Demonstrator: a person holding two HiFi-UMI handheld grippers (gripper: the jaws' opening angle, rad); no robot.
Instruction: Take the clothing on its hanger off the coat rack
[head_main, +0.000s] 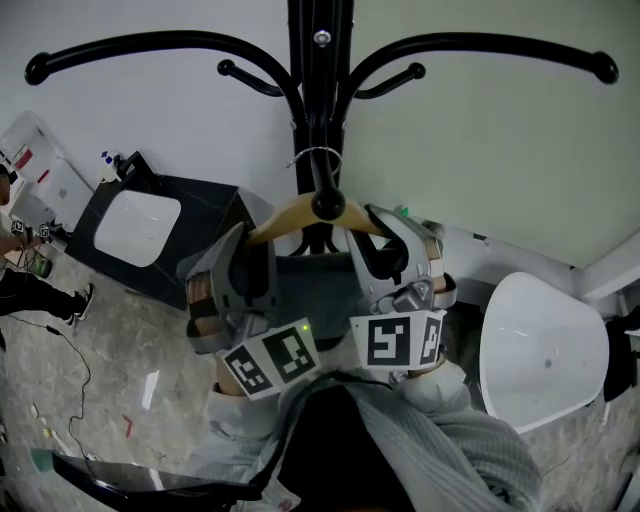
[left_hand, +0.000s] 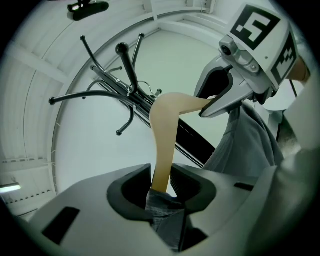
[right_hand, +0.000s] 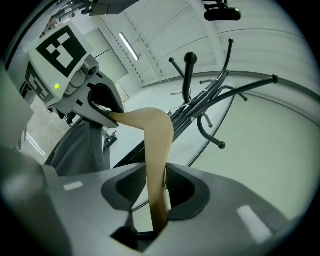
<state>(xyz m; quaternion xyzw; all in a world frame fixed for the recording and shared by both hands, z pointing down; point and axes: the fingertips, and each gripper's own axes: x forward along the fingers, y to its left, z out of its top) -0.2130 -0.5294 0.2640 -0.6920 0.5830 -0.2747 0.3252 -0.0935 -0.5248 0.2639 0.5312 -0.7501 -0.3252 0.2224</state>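
A wooden hanger (head_main: 290, 212) hangs by its metal hook (head_main: 318, 155) on the black coat rack (head_main: 320, 100), with grey clothing (head_main: 315, 285) draped on it. My left gripper (head_main: 245, 255) is shut on the hanger's left arm. In the left gripper view the jaws (left_hand: 161, 187) pinch the wood (left_hand: 162, 135) together with a fold of grey cloth. My right gripper (head_main: 385, 245) is shut on the right arm. In the right gripper view the wood (right_hand: 157, 145) runs between its pads (right_hand: 157, 195). Each gripper view shows the other gripper (left_hand: 235, 95) (right_hand: 95, 100) at the hanger's far arm.
The rack's curved black arms (head_main: 130, 45) spread wide above the hanger against a pale wall. A black cabinet with a white basin (head_main: 135, 225) stands at the left. At the right is a white rounded seat (head_main: 545, 345). A person's legs (head_main: 30, 280) show at the far left.
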